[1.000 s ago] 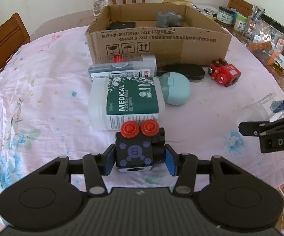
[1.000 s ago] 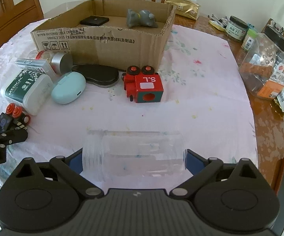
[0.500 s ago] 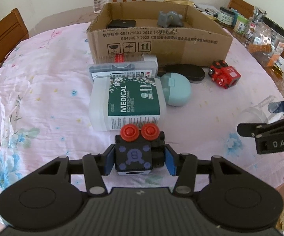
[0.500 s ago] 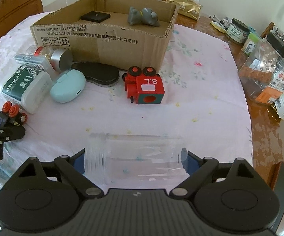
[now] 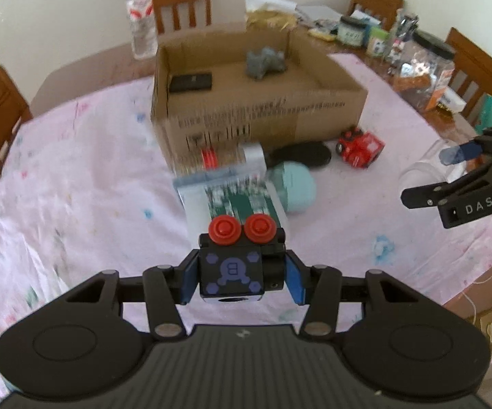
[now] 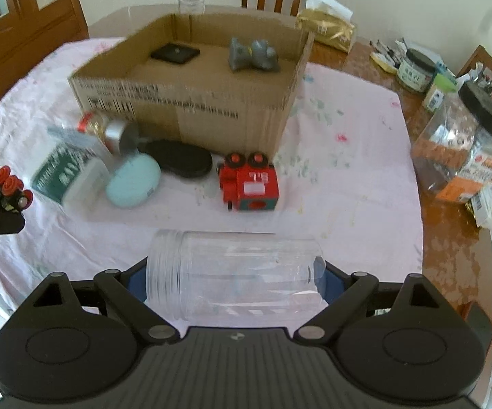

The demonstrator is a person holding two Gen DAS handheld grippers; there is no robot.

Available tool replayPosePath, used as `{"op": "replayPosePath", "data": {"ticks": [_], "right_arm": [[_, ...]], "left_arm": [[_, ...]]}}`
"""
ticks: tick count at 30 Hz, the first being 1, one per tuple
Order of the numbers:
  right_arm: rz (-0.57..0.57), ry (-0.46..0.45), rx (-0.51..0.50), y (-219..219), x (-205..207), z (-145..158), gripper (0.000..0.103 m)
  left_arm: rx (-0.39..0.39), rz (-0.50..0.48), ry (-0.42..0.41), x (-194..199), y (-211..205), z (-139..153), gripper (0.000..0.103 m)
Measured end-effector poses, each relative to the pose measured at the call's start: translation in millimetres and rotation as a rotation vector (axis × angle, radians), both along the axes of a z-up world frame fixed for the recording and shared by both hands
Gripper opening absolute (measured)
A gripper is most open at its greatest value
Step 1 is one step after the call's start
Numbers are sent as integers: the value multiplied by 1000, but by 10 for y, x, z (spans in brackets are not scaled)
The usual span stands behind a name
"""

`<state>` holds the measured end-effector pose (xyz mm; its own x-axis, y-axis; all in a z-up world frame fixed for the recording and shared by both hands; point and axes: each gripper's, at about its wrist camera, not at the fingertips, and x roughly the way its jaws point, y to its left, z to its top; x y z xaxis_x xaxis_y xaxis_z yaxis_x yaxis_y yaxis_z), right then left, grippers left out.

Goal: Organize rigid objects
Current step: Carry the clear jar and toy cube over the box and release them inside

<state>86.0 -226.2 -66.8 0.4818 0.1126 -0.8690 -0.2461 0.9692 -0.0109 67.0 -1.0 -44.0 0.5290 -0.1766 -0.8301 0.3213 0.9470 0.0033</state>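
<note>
My left gripper [image 5: 242, 274] is shut on a black toy block with two red wheels [image 5: 232, 266], held above the pink tablecloth. My right gripper [image 6: 235, 274] is shut on a clear plastic jar [image 6: 235, 262] that lies sideways between its pads, off the table. An open cardboard box [image 5: 263, 119] stands beyond, with a black flat item [image 5: 191, 81] and a grey toy [image 5: 266, 61] inside. In front of it lie a red toy block [image 6: 249, 184], a mint case [image 6: 133, 184], a black oval case [image 6: 181, 158] and a medical cotton box [image 5: 235, 201].
A silver-capped jar [image 6: 116, 131] lies against the box front. A water bottle [image 5: 140, 17] stands behind the box. Jars and packets [image 6: 464, 143] crowd the bare table at the right. Wooden chairs [image 6: 31, 47] ring the table.
Both grippers have risen with their objects, so more of the box's inside shows. The right jaws have drawn in a little on the clear jar.
</note>
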Motion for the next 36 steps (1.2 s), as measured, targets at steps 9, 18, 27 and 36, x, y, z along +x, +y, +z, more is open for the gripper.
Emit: {"op": "replayPosePath", "data": {"ticks": [9,18,27,36], "right_arm": [[-6,-74,44,211,199,397,95],[-71,-152,8,462,637,635,95],[17,-171,-12,543,1168,618,95],[29,-156,43,435,1432,474,103]], "left_arm": [[-18,-145,-58,292,182,358,50],[-44,-240,-110,678,374,505,50],[-37,-104,-138,869,480,563,50],[-25,-30,-152,1054,383,596,50]]}}
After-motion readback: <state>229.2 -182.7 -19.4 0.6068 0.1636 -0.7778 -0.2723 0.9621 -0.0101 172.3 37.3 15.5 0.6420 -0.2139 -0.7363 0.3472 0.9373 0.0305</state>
